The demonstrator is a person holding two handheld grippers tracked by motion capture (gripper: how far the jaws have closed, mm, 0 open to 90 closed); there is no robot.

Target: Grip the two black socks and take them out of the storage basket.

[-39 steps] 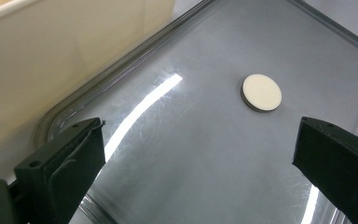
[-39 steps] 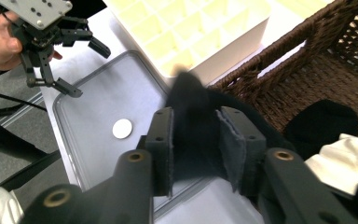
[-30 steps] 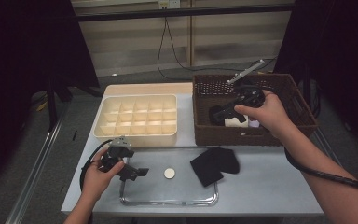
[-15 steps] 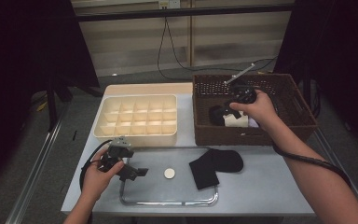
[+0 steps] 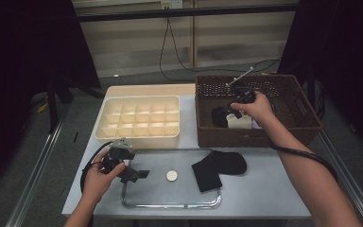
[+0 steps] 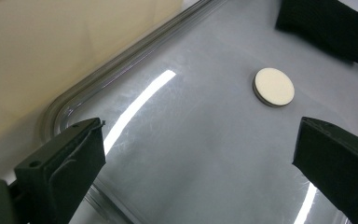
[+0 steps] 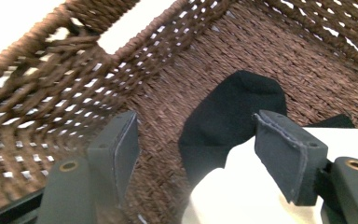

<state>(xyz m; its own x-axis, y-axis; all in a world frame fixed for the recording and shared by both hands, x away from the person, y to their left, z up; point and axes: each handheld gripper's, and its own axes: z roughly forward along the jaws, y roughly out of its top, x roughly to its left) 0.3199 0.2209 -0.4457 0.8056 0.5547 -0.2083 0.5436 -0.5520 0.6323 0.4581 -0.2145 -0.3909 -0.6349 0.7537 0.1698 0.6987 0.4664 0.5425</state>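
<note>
Your right gripper (image 5: 230, 111) is down inside the brown wicker basket (image 5: 302, 122), and its jaws have just been opening: in the right gripper view they stand apart over the basket floor, with a black sock (image 7: 230, 123) lying between them and a white cloth (image 7: 261, 196) just below, neither pad pressing on either one. From above, that black sock (image 5: 219, 116) sits in the basket's near left corner, touching the white cloth (image 5: 239, 122) beside it. Left of the basket, your left gripper (image 5: 134, 174) hovers low over the clear tray (image 5: 170, 205), jaws spread wide with nothing in them; the left gripper view shows only the tray's shiny bottom (image 6: 191, 154) between the pads. A small round white disc (image 5: 171, 176) lies in that tray, apart from the gripper. A second black sock (image 5: 217, 167) lies folded just in front of the basket, partly on the tray's right end. The cream divider box (image 5: 139, 124) stands to the basket's left, behind the tray.
</note>
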